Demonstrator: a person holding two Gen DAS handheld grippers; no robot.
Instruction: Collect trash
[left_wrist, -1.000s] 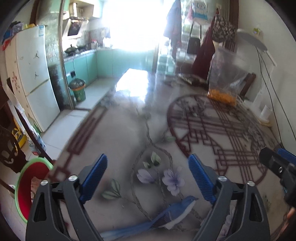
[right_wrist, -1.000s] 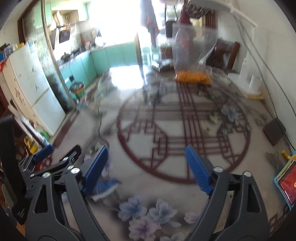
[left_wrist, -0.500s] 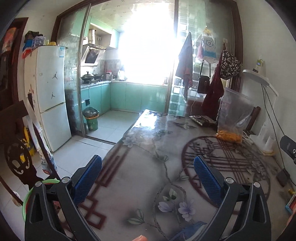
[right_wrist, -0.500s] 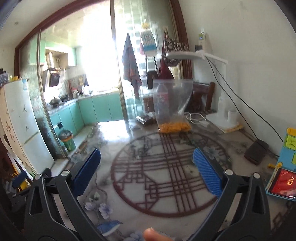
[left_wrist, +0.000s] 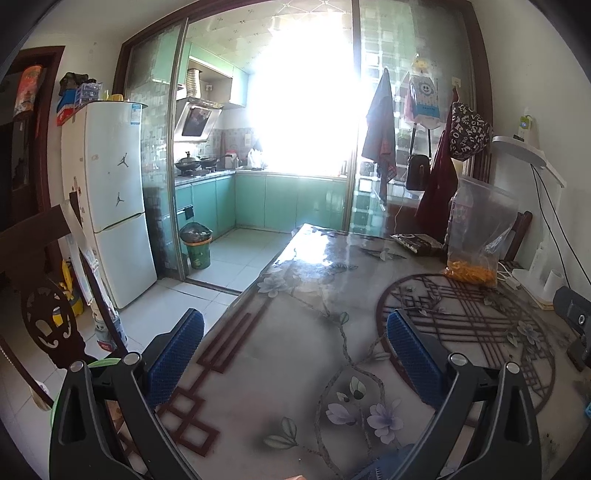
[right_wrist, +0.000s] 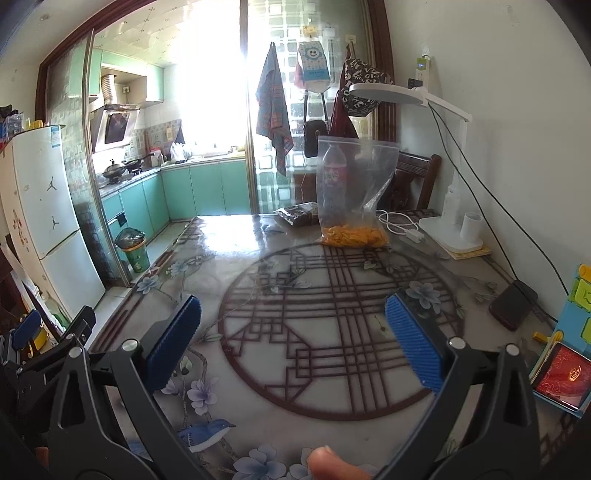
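Observation:
My left gripper (left_wrist: 295, 354) is open and empty, held above the near left part of the patterned table (left_wrist: 295, 369). My right gripper (right_wrist: 291, 343) is open and empty above the table's round lattice pattern (right_wrist: 332, 332). At the far end stands a clear plastic bag (right_wrist: 354, 192) with orange bits at its bottom; it also shows in the left wrist view (left_wrist: 476, 229). A dark flat wrapper (right_wrist: 299, 214) lies beside it. A red basin with a green rim (left_wrist: 74, 373) shows on the floor at lower left, mostly hidden.
A white desk lamp (right_wrist: 450, 221), a white charger with cable (right_wrist: 410, 232), a dark phone (right_wrist: 513, 302) and colourful boxes (right_wrist: 565, 354) sit along the right edge. A lined bin (left_wrist: 197, 245) stands on the kitchen floor. A fridge (left_wrist: 114, 199) and a wooden chair (left_wrist: 44, 295) are at left.
Both grippers have tilted up and pulled back from the table, so the views now take in the whole room. Both stayed open and empty.

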